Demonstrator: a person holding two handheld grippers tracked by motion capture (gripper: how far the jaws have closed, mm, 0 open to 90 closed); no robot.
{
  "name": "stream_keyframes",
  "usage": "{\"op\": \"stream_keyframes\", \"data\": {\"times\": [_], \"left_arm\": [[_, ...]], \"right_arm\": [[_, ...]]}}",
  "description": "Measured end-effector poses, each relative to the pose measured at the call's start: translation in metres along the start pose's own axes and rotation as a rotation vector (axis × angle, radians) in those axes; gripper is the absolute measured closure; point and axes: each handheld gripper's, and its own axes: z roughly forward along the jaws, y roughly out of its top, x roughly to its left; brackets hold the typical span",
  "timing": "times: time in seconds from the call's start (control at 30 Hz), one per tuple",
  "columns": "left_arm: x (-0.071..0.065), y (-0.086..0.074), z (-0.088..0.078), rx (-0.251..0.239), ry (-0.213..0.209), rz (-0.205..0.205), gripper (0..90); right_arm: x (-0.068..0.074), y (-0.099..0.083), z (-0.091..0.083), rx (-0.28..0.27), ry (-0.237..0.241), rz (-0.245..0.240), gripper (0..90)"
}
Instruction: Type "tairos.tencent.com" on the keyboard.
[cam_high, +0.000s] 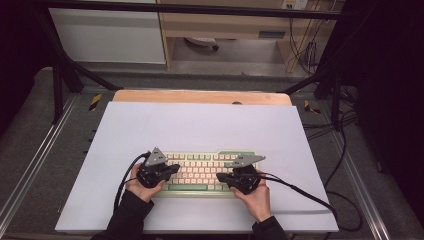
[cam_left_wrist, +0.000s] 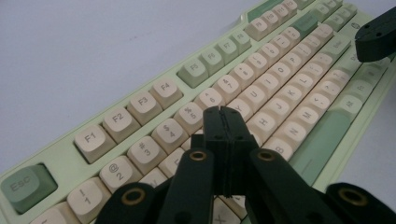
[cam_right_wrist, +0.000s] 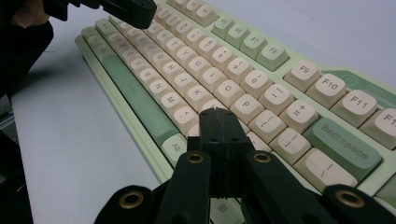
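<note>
Left tool (cam_left_wrist: 223, 114) jaws together over keyboard (cam_high: 200, 172) left half; right tool (cam_right_wrist: 219, 116) jaws together over right half.

Even overhead light on the white mat (cam_high: 200, 125); dark, dim surroundings. High view soft; far keyboard (cam_left_wrist: 280, 51) keys blurred, little glare.

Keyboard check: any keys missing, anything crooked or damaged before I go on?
Nothing stands out. The keyboard lies flat and square on the white mat, and every key in view is seated. The left gripper and right gripper are both shut, tips poised over the keys.
</note>
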Motion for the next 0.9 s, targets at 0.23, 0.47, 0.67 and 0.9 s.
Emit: {"op": "stream_keyframes", "data": {"times": [0.23,0.47,0.67,0.9], "left_arm": [[0.006,-0.002,-0.002,-0.002,0.013,-0.016,89.8],[0.01,-0.003,-0.001,0.002,0.026,-0.023,89.8],[0.014,-0.007,0.003,0.023,0.042,-0.029,89.8],[0.015,-0.009,0.005,0.031,0.044,-0.032,89.8]], "right_arm": [[0.0,0.0,0.0,0.0,-0.001,-0.002,90.0],[0.0,0.0,0.0,-0.001,-0.001,-0.002,90.0],[0.0,0.0,0.0,0.003,0.0,0.002,90.0],[0.0,0.0,0.0,0.001,0.0,-0.001,90.0]]}}
